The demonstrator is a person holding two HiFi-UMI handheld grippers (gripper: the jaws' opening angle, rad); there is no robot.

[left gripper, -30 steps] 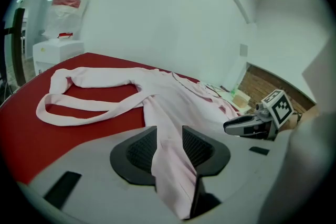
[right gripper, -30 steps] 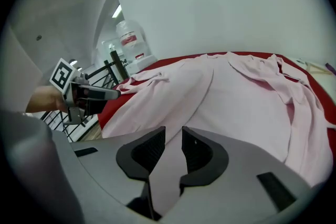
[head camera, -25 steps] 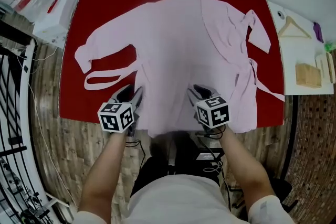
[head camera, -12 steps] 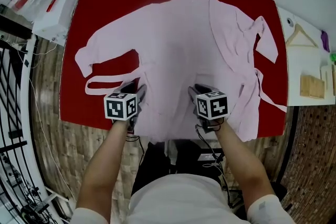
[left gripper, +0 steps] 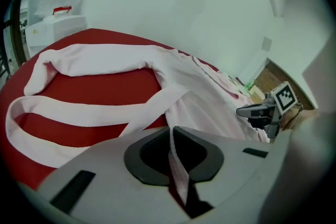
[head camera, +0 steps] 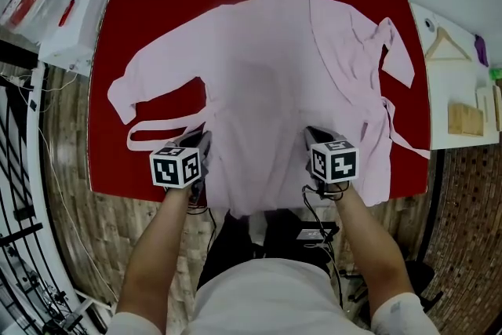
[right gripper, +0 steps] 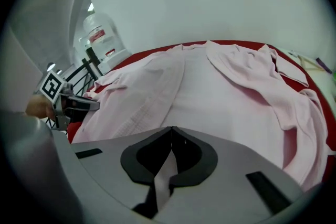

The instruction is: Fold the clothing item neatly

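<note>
Worktop (head camera: 118, 20): red, carrying the pink robe (head camera: 274, 67).
Pink robe: spread flat across the middle, collar toward the far edge. The hem reaches the near edge and laps slightly over it.
Left sleeve (head camera: 149, 74): stretched out toward the left edge.
Right sleeve (head camera: 392, 51): folded back on itself near the right edge.
Belt (head camera: 157, 133): lies in a flat loop toward the near left corner, just beside my left tongs.
Left tongs (head camera: 201, 143): have just been closing and are now clenched on a thin strip of the robe's fabric, close to the near edge and left of the middle.
Right tongs (head camera: 315, 136): have likewise just been closing and now pinch a fold of the lower robe, close to the near edge and right of the middle.
Left arm: my bare forearm comes in over the near edge. The tongs point away from me and slope down onto the cloth, marker cube uppermost.
Right arm: same pose, roughly level with the left. The two tongs are set well apart across the hem.
</note>
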